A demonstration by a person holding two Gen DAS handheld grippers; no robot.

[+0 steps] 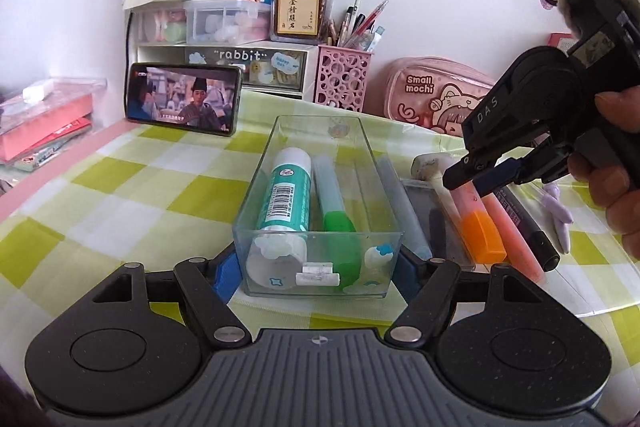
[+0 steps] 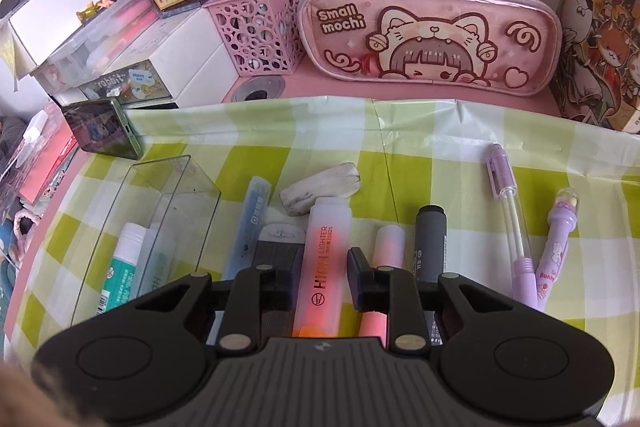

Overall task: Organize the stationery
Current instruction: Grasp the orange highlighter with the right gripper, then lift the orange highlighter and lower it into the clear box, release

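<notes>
Two grippers share the sorting: the left gripper (image 1: 316,267) clasps the clear tray (image 1: 280,143), while the right gripper (image 2: 320,279), jaws spread, straddles the orange highlighter (image 2: 326,251), likely needing to close next.

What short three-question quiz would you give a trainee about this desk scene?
1. Multiple choice: what lies between the right gripper's open fingers? A) orange highlighter B) eraser C) purple pen
2. True or false: the clear box holds only a glue stick.
3. Fill in: the pink pencil case reads "Small ____".

Key: 1. A. 2. False, a green highlighter lies beside the glue stick. 3. mochi.
</notes>
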